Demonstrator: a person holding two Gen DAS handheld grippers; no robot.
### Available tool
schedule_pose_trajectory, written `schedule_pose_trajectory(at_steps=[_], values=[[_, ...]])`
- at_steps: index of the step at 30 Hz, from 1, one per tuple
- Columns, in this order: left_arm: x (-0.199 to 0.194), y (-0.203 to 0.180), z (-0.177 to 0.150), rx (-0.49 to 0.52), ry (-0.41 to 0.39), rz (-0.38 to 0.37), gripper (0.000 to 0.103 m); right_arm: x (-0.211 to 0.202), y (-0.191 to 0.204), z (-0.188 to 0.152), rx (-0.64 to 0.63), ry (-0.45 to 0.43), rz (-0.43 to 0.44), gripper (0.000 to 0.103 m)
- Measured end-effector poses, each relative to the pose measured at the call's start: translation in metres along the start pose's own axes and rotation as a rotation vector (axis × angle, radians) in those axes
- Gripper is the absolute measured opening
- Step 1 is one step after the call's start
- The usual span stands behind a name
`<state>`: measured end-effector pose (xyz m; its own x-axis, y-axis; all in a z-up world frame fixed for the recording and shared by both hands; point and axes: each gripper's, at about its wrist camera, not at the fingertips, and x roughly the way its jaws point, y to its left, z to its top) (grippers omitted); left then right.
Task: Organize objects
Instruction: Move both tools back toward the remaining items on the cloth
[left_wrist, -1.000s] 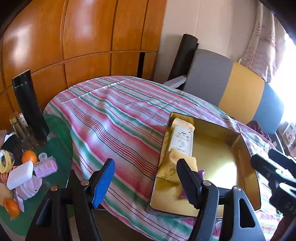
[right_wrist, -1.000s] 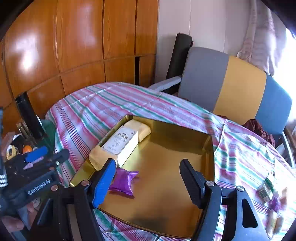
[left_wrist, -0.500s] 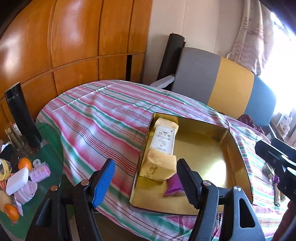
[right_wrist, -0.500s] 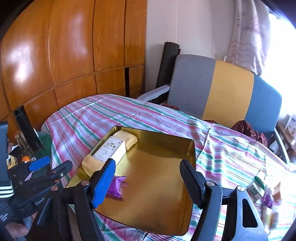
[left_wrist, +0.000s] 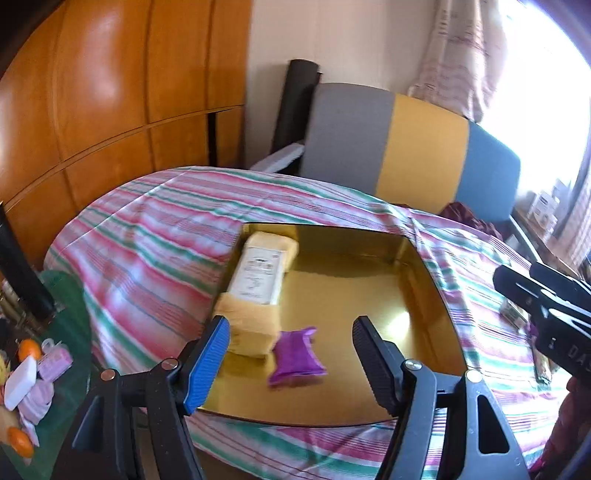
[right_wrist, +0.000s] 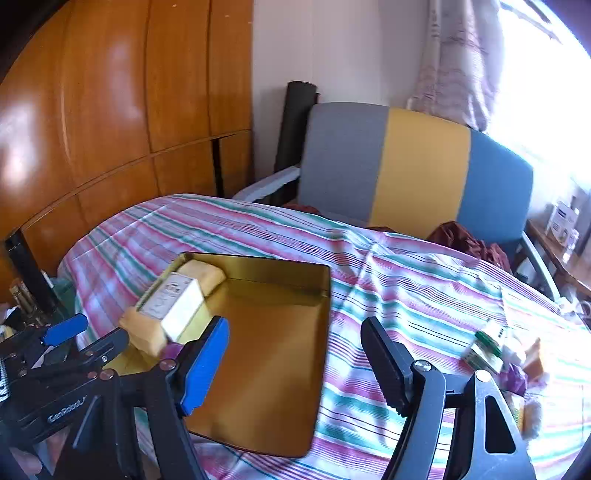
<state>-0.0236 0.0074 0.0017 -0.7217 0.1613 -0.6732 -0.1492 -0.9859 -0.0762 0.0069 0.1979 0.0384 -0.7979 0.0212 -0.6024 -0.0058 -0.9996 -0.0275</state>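
Note:
A gold tray (left_wrist: 369, 295) lies on the striped tablecloth. It holds a white box (left_wrist: 258, 275) on top of a yellow packet (left_wrist: 255, 328), with a purple packet (left_wrist: 295, 356) beside them. My left gripper (left_wrist: 291, 325) hovers open over the tray's near edge, nothing between its fingers. My right gripper (right_wrist: 295, 325) hangs above the tray's right rim (right_wrist: 327, 295); its jaws are opening and empty. To its right on the cloth lie a small green and white box (right_wrist: 484, 349) and purple packets (right_wrist: 515, 376).
A low green side table (left_wrist: 70, 354) at the left holds oranges (left_wrist: 28, 349), a white bar and pink items, with a tall black flask (left_wrist: 22, 280) behind. A grey, yellow and blue chair (right_wrist: 406, 162) stands beyond the table, and a wooden wardrobe (right_wrist: 110, 110) is at the back left.
Both grippers have moved to the right, so the tray has slid leftward in both views. The small items at the right show more fully in the right wrist view.

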Motion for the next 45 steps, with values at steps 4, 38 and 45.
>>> schedule_pose_trajectory(at_steps=[4,38,45], values=[[0.0,-0.025,0.003,0.058,-0.004,-0.037,0.07,0.001,-0.025,-0.006,0.02,0.011,-0.044,0.075],[0.007,-0.232,-0.01,0.529,-0.004,-0.223,0.07,-0.022,-0.374,-0.131,0.696,0.172,-0.326,0.079],[0.021,-0.26,-0.015,0.558,0.047,-0.26,0.068,-0.022,-0.381,-0.133,0.745,0.186,-0.312,0.079]])
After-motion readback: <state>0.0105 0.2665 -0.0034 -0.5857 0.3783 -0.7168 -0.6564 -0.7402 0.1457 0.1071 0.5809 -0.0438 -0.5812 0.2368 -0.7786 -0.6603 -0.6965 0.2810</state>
